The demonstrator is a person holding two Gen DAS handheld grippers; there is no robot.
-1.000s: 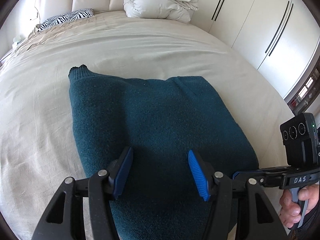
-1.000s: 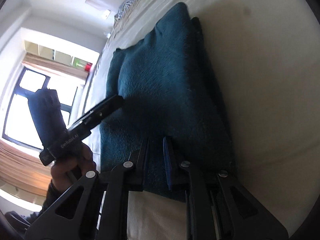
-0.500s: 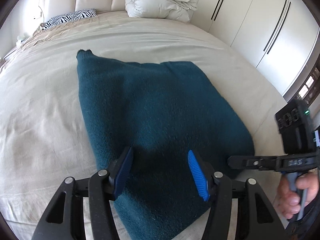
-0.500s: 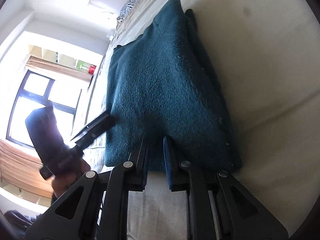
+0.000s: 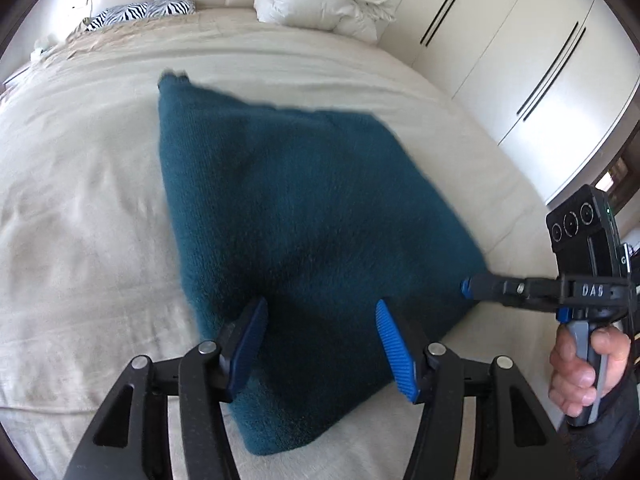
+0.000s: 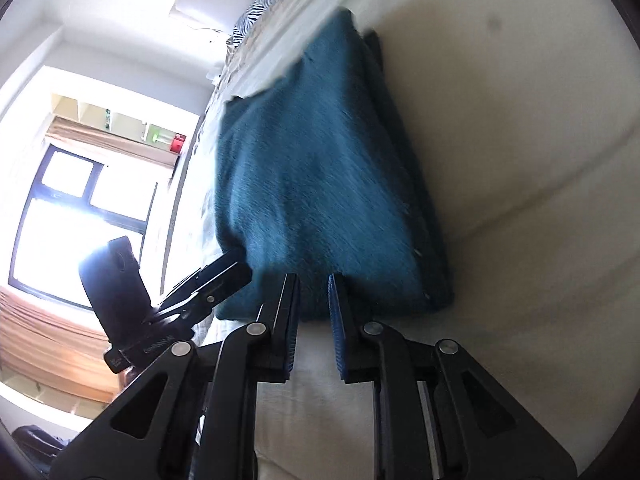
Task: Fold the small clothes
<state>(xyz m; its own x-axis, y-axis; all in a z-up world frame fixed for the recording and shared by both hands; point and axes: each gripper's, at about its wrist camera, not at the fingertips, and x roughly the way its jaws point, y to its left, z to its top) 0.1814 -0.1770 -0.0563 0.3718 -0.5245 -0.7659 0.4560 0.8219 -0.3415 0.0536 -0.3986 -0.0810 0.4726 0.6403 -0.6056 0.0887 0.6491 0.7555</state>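
Your left gripper (image 5: 320, 344) hovers level over the near edge of the folded teal sweater (image 5: 304, 216) on the bed (image 5: 80, 208), jaws wide apart. Your right gripper (image 6: 312, 312), rolled sideways at the sweater's right corner, has its jaws slightly parted, holding nothing.

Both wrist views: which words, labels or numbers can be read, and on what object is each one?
"DAS": on the body of the right tongs, seen in the left wrist view.
A pale print on the handle of the left tongs, seen in the right wrist view, is too blurred to read.
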